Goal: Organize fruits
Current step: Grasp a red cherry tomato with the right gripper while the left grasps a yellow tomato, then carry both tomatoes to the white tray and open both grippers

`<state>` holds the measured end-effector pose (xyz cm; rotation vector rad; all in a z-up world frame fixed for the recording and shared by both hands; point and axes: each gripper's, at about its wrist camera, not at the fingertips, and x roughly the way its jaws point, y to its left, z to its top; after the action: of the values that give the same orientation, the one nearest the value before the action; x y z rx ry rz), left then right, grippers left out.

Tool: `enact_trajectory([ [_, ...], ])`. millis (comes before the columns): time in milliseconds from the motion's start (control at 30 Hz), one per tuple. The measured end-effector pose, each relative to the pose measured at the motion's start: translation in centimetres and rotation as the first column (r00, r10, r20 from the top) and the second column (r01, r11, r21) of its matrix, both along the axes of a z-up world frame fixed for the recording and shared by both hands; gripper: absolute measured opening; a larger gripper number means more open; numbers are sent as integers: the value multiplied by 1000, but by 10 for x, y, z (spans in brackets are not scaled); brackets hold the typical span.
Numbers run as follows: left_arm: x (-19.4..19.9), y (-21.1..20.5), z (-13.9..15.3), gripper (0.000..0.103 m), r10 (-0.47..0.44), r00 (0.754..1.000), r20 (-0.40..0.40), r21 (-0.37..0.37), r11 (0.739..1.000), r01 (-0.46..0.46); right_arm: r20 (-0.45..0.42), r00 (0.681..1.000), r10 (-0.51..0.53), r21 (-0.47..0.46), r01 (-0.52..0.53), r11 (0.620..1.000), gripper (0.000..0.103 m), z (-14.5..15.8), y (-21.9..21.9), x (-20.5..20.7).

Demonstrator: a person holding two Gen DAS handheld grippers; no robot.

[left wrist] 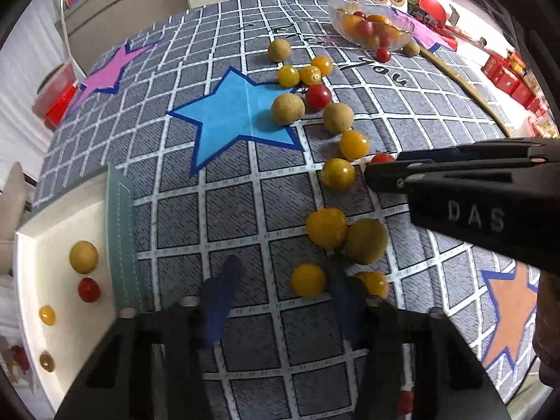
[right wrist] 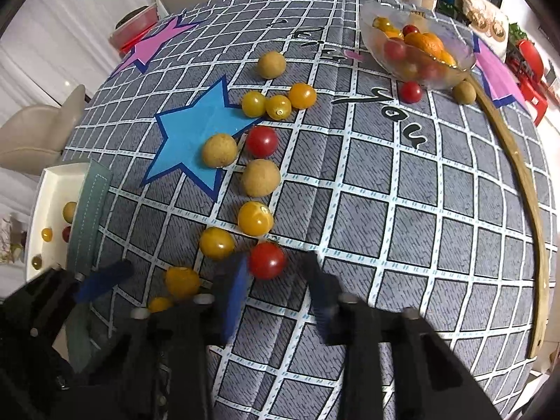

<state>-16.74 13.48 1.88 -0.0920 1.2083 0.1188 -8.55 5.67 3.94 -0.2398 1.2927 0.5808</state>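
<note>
Yellow tomatoes, red tomatoes and brown longans lie scattered on the grid-patterned cloth. My right gripper is open, its blue-padded fingers on either side of a red tomato lying on the cloth. My left gripper is open and low over the cloth, with a yellow tomato between its fingers. The right gripper's black body shows in the left wrist view beside a yellow tomato. A white tray at the left holds several small fruits.
A glass bowl of mixed fruit stands at the far right of the table, with a red tomato and a longan beside it. A wooden hoop edge curves along the right. Red boxes lie beyond the table.
</note>
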Motion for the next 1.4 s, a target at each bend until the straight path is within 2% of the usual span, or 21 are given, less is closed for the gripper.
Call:
enact_trajectory([
  [33, 0, -1, 0, 42, -4, 1000, -2, -2, 1000, 4, -14, 1000, -10, 8, 10, 1000, 22, 0, -2, 1],
  [100, -1, -4, 1, 23, -23, 1000, -1, -9, 1000, 23, -28, 999, -31, 18, 31, 999, 22, -1, -7, 2],
  [133, -1, -6, 1, 20, -29, 1000, -3, -11, 1000, 29, -36, 998, -45, 23, 46, 999, 22, 0, -11, 3],
  [400, -13, 6, 7, 20, 25, 999, -21, -103, 994, -27, -88, 991, -100, 55, 105, 993, 22, 6, -39, -17],
  [567, -23, 14, 17, 20, 55, 998, -15, -119, 991, -56, -118, 986, -114, 66, 122, 990, 22, 10, -50, -35],
  [800, -39, 22, 37, 20, 76, 997, 12, -106, 992, -74, -130, 987, -99, 71, 109, 992, 22, 21, -47, -52],
  [1133, -83, 73, 52, 20, 187, 982, 30, -48, 982, -185, -117, 993, 12, 102, 0, 995, 22, 41, 7, -72],
  [1400, -132, 131, 42, 20, 341, 940, 11, -9, 940, -341, -114, 981, 157, 133, -142, 981, 22, 46, 83, -99],
])
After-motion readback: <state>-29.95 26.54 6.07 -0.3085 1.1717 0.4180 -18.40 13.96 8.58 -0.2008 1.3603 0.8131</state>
